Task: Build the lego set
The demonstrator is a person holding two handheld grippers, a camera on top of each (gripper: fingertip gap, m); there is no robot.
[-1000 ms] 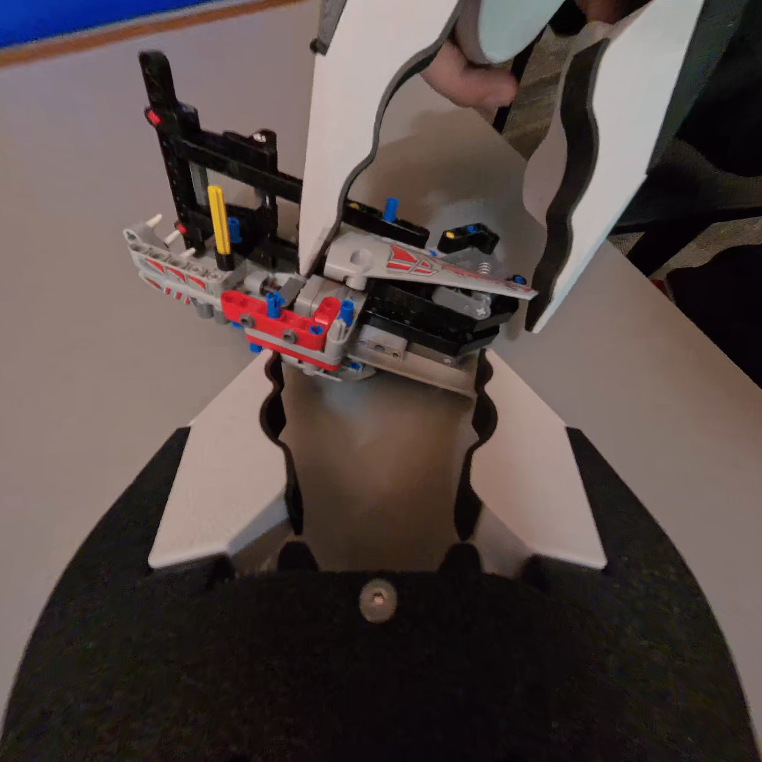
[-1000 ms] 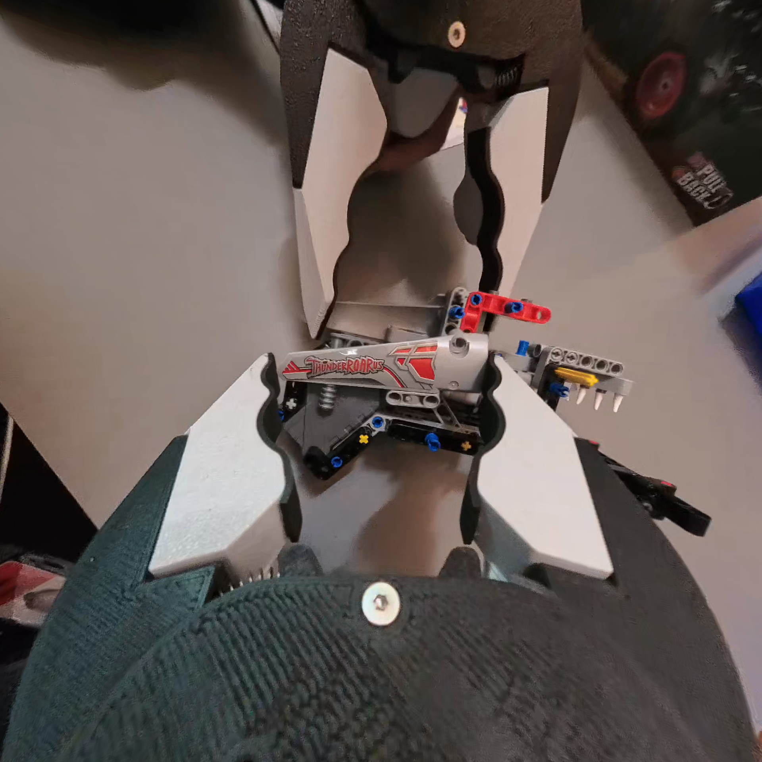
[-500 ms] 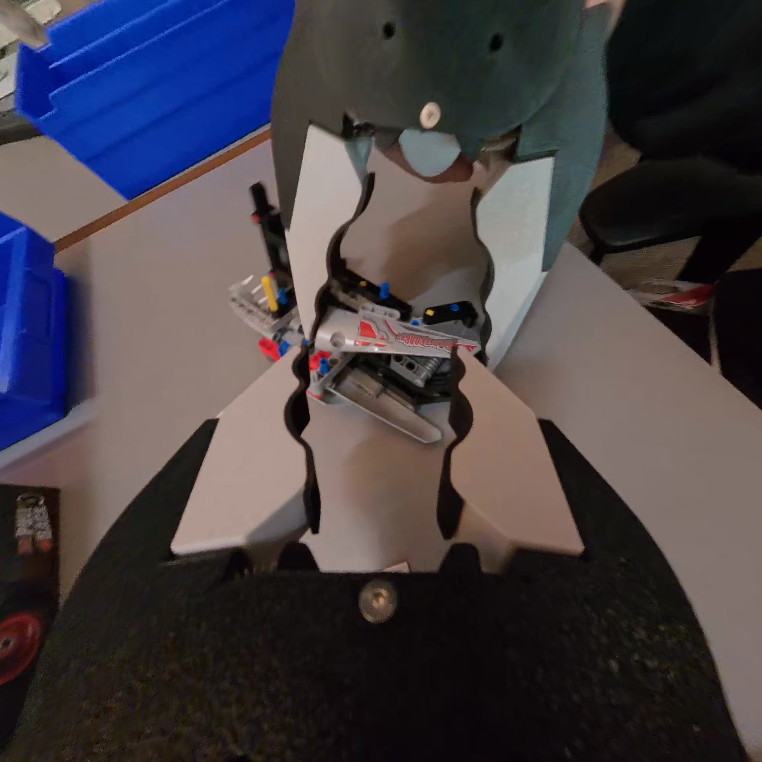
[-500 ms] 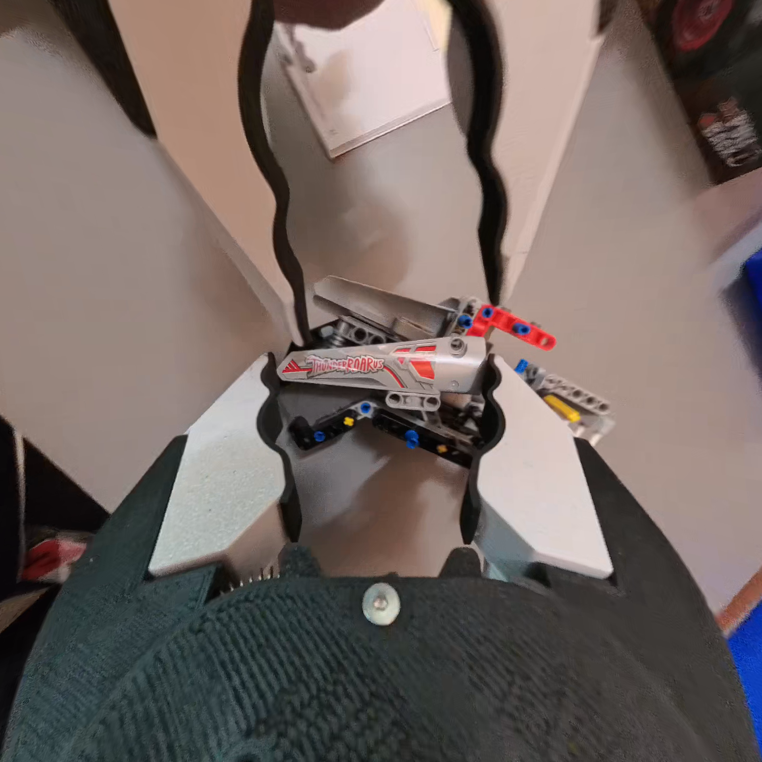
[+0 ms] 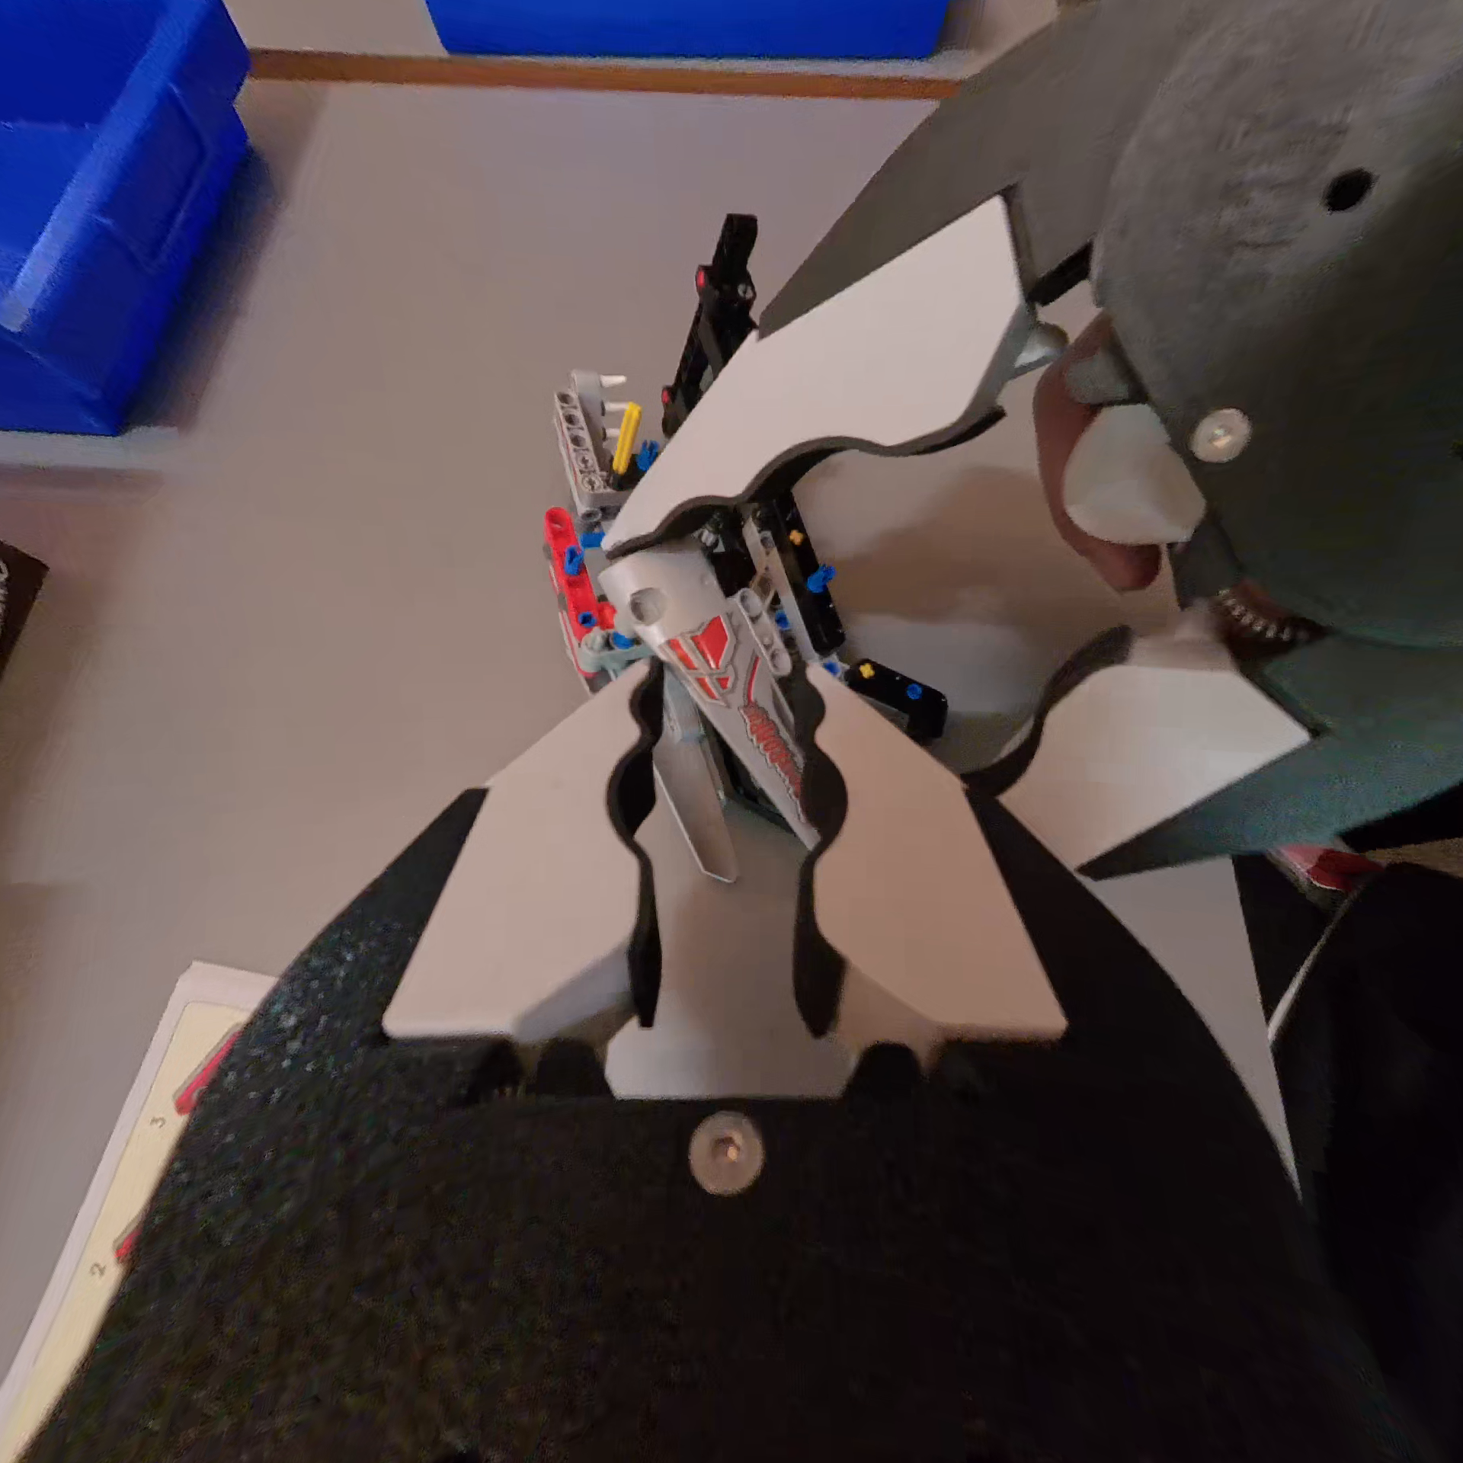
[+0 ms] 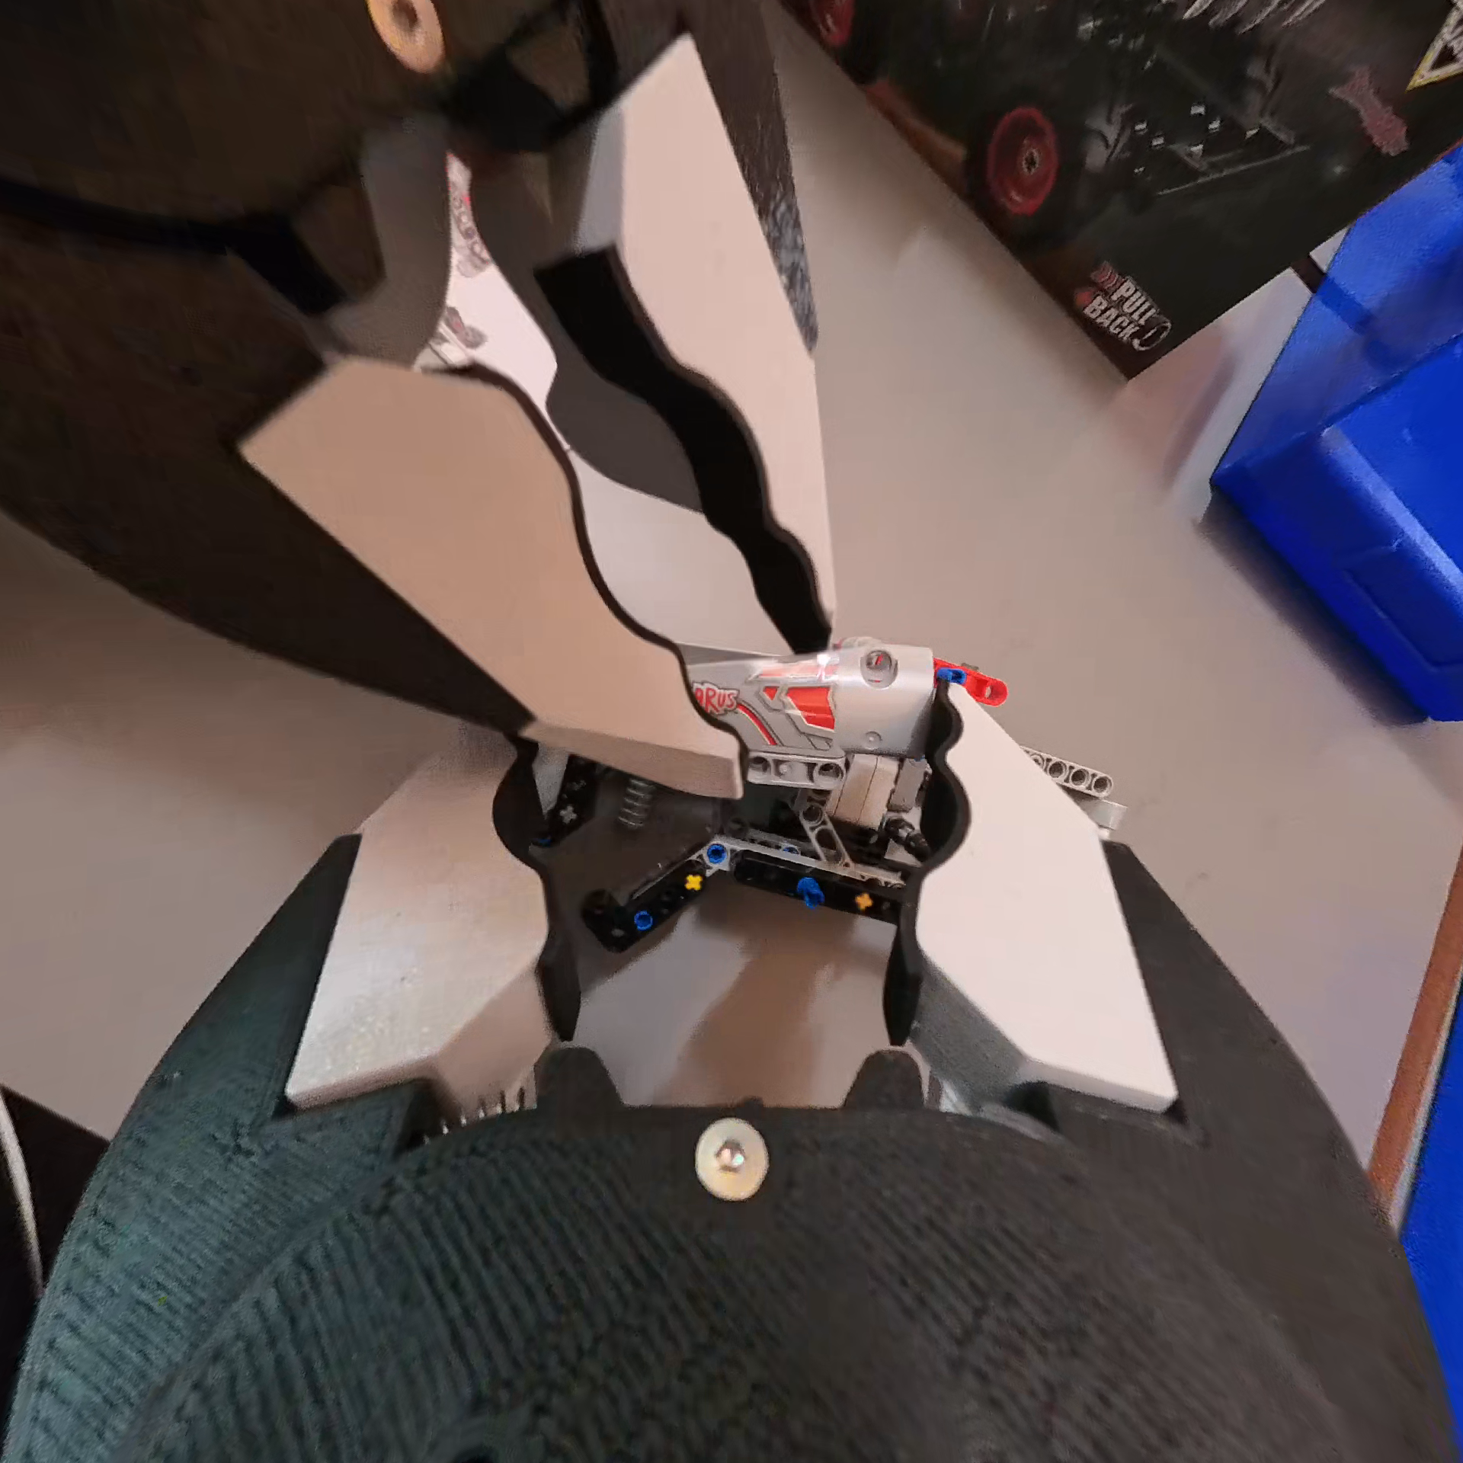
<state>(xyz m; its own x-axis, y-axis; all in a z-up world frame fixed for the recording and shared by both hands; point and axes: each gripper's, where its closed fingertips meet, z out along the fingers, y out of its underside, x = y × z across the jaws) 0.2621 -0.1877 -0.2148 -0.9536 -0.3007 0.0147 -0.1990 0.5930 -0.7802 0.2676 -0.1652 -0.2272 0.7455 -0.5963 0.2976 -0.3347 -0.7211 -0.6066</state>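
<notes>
– Between the fingers in the left wrist view, what do you have?

– Your left gripper [image 5: 728,704] is closed on the lego model [image 5: 712,633], with its pads pinching the narrow end of the silver panel [image 5: 736,697]. Your right gripper [image 5: 799,657] comes in from the right and straddles the model's length. I cannot tell whether the model rests on the table [image 5: 317,633] or hangs just above it.

– So what goes wrong from there?

– You are holding a clip-on panel, not the frame. If you twist the two grippers against each other, the panel may pop off its pins. The red beam [image 5: 566,586] on the far side is held by nothing and could snag or come loose.

– And in the right wrist view?

– Your right gripper [image 6: 728,760] is clamped across the model [image 6: 831,792], one pad on the panel's blunt end and the other against a black beam [image 6: 566,799]. Your left gripper [image 6: 764,693] bites the silver panel [image 6: 839,697] from above. The angled black beam [image 6: 657,902] underneath hangs free.

– What is the risk there?

– If you squeeze harder, the frame may flex along its length and the pins may slip. If either grip loosens, the model could pivot and drop.
</notes>
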